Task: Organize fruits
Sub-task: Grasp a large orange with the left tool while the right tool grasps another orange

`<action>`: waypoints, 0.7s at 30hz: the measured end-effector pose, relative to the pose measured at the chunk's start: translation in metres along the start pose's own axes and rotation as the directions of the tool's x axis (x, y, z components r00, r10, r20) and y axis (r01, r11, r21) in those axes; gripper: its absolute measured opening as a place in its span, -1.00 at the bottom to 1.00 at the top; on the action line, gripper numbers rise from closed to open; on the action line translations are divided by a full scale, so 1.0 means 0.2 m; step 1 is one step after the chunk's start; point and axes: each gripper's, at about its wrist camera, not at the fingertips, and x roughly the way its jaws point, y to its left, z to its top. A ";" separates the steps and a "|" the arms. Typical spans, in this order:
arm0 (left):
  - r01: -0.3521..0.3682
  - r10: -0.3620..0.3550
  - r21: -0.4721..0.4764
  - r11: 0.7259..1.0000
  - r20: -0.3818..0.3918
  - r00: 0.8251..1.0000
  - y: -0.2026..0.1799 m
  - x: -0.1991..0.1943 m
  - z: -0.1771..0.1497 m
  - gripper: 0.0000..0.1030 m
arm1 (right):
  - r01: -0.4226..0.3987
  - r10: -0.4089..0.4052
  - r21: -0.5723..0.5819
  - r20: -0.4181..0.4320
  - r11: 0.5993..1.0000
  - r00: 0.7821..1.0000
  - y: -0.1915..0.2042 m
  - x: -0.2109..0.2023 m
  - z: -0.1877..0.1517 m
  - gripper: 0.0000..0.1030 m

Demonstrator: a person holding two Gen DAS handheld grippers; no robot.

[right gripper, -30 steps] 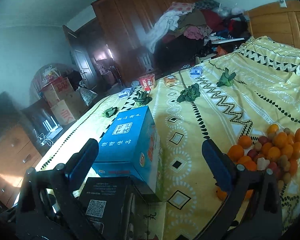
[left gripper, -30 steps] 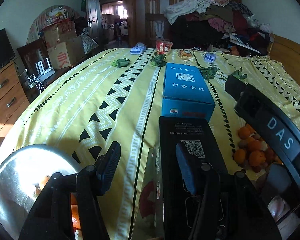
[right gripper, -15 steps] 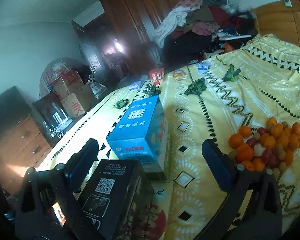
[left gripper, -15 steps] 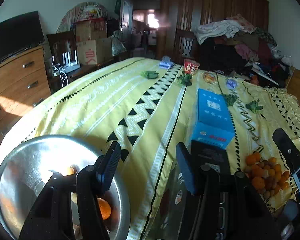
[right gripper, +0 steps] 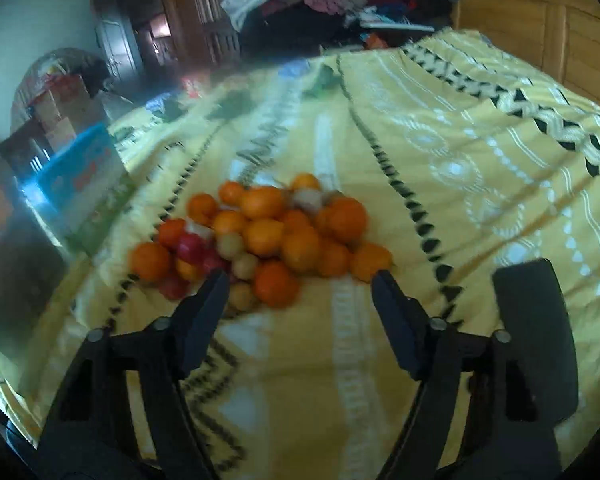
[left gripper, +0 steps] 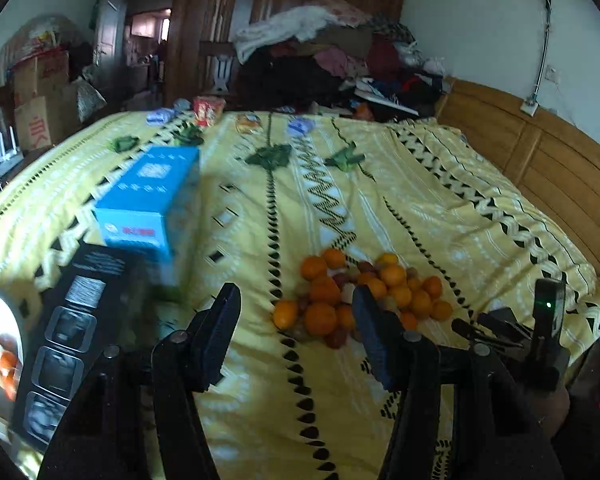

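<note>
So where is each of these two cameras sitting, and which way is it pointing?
Left wrist: on the left gripper, looking past its empty fingers across the yellow patterned bedspread at the pile of orange and red fruit; a hand shows lower right.
Right wrist: on the right gripper, angled down at the same pile, fingers closing on nothing.
Shared: pile, bedspread, blue cardboard box.
</note>
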 end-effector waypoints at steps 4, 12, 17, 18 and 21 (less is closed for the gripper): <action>0.013 -0.019 -0.051 0.999 -0.115 0.993 -0.03 0.26 -0.12 0.15 | 0.000 -0.004 -0.036 -0.102 0.999 0.995 -0.15 0.18 0.02 0.33; -0.019 0.009 -0.055 0.998 -0.175 0.984 -0.04 0.57 -0.22 0.08 | -0.027 0.009 -0.133 -0.129 0.991 0.992 -0.10 0.34 0.04 0.33; -0.019 0.011 -0.047 0.999 -0.172 0.985 -0.06 0.70 -0.22 0.07 | -0.048 0.031 -0.123 -0.137 0.991 0.990 -0.13 0.37 0.04 0.06; -0.022 0.015 -0.041 0.999 -0.166 0.986 -0.07 0.72 -0.22 0.07 | -0.054 0.038 -0.116 -0.136 0.992 0.990 -0.13 0.37 0.04 -0.14; -0.031 0.026 -0.024 0.999 -0.168 0.985 -0.08 0.78 -0.23 0.08 | -0.061 0.047 -0.109 -0.133 0.992 0.990 -0.14 0.37 0.04 -0.22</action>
